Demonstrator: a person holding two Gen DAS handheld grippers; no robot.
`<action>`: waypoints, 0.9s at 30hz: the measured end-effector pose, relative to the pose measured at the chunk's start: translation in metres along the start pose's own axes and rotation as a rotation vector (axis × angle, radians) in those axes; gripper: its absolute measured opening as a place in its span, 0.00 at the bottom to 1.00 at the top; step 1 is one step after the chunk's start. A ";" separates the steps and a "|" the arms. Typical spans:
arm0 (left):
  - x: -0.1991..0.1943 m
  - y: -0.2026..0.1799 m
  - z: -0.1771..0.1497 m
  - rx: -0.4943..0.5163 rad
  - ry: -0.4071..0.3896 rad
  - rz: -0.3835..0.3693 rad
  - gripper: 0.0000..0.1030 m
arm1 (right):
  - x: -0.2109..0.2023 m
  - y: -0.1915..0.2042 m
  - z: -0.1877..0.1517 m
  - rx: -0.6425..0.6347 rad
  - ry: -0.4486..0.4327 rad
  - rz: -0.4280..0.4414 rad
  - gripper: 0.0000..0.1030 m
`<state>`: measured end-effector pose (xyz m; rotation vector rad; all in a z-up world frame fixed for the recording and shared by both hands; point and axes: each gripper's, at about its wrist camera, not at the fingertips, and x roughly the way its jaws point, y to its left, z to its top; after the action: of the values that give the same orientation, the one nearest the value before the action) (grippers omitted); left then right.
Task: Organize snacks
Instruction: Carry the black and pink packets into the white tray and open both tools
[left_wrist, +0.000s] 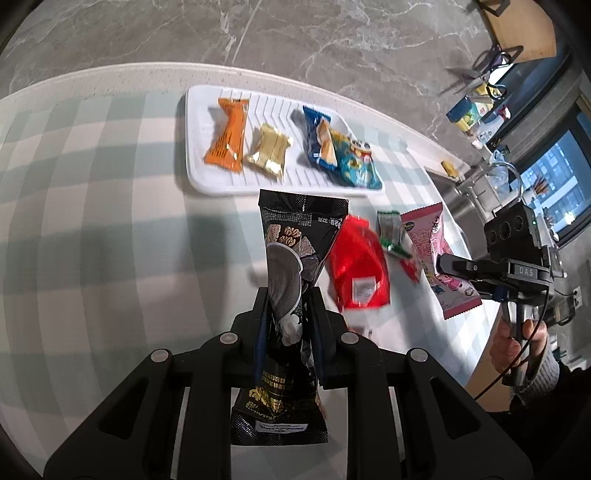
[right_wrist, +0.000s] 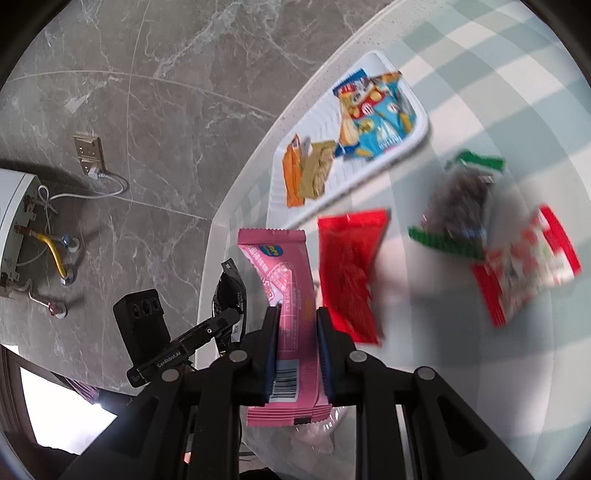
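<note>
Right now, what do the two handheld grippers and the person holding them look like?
Both grippers are matte black with silver pivot bolts and dark blue finger pads. The right gripper carries a boxy black camera, "DAS" lettering and a thin black cable; the left gripper reads "GenRobot.AI". The hand shows a grey knit cuff.

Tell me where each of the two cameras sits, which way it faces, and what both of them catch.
Left wrist: rides on the left gripper, looking down along its fingers, which are shut on the black packet; beyond lie the white tray and the person's hand holding the right gripper.
Right wrist: rides on the right gripper, shut on the pink packet, facing down across the table; the left gripper shows at left.
Shared: tray, red packet, pink packet, black packet.
</note>
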<state>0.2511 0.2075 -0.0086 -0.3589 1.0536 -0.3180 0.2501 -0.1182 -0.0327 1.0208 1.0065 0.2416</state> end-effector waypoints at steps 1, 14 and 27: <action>0.001 0.001 0.007 -0.001 -0.002 -0.002 0.17 | 0.002 0.001 0.006 0.001 -0.002 0.002 0.21; 0.026 0.027 0.095 -0.033 -0.027 0.014 0.17 | 0.035 0.012 0.085 0.012 -0.006 0.012 0.21; 0.070 0.063 0.151 -0.102 -0.022 0.036 0.17 | 0.080 0.010 0.145 0.025 0.008 -0.033 0.21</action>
<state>0.4222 0.2547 -0.0234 -0.4340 1.0557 -0.2284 0.4116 -0.1517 -0.0511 1.0258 1.0349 0.2071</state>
